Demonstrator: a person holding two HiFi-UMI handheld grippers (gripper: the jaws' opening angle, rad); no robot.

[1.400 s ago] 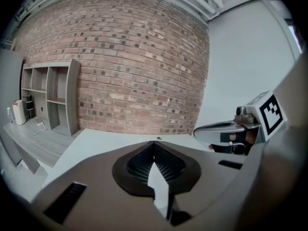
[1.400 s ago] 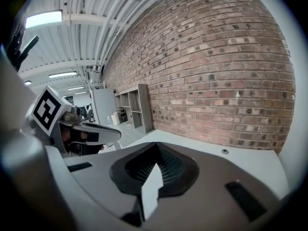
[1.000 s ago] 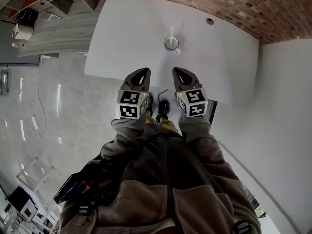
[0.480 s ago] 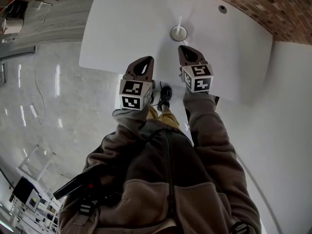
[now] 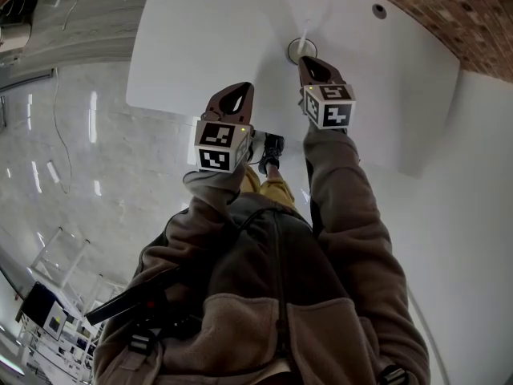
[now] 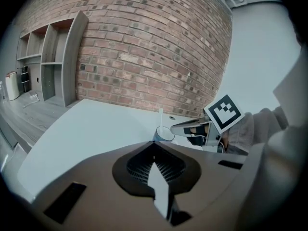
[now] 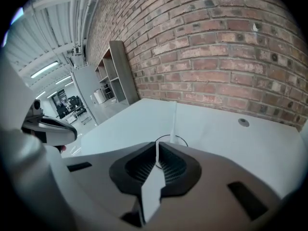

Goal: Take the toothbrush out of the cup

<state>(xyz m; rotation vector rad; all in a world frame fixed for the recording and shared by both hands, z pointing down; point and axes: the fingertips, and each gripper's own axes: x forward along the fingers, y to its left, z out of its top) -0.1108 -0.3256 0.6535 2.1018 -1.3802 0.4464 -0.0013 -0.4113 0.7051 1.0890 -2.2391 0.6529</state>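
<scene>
Near the middle of the table (image 5: 200,38), the toothbrush (image 7: 173,121) stands in the cup (image 6: 164,135), probably light, stiff and slick, so pinch its bare handle above the rim with your right tool (image 7: 157,143), now pressed together and empty like your left tool (image 6: 154,143).

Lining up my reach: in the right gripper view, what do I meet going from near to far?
Nearest first: right gripper → cup with the toothbrush standing in it → round hole in the table → brick wall.
</scene>
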